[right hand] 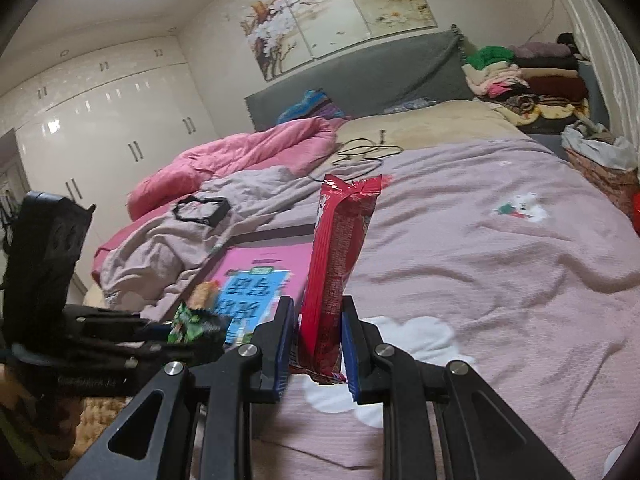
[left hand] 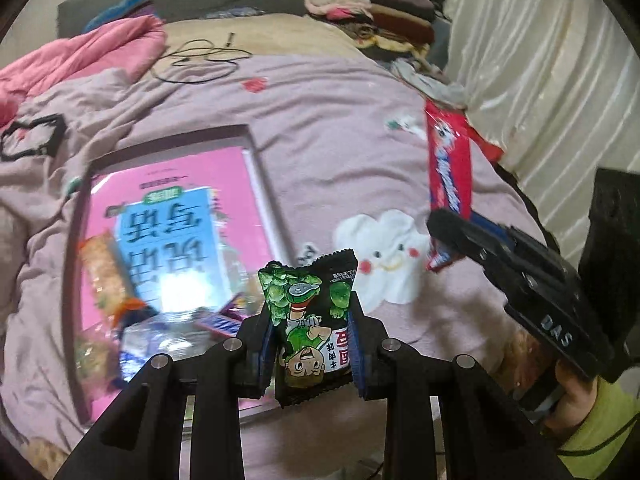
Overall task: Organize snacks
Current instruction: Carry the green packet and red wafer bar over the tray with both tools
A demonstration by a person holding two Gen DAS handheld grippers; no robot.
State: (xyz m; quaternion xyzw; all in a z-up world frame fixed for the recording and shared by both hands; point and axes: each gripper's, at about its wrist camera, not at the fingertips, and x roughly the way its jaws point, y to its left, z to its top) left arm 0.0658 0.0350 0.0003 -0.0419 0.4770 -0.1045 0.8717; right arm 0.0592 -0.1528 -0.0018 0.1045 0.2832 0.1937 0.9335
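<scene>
My left gripper [left hand: 312, 344] is shut on a small green and black snack packet [left hand: 310, 308], held upright above the near right corner of a shallow grey tray [left hand: 264, 184]. The tray holds a pink and blue book and several snack packets [left hand: 104, 276]. My right gripper [right hand: 316, 344] is shut on a long red snack pack [right hand: 340, 248], held upright above the bed. In the left wrist view the right gripper [left hand: 440, 240] and the red pack [left hand: 448, 168] are to the right of the tray. In the right wrist view the left gripper [right hand: 188, 328] is at lower left with the green packet [right hand: 192, 318].
The lilac bedspread [right hand: 500, 280] with a white cloud patch [left hand: 384, 252] covers the bed. A pink quilt [right hand: 240, 156], a black cable [right hand: 360, 152] and a black frame-like object [right hand: 202, 210] lie further back. Folded clothes [right hand: 520, 80] are stacked by the grey headboard. A curtain [left hand: 540, 60] hangs on the right.
</scene>
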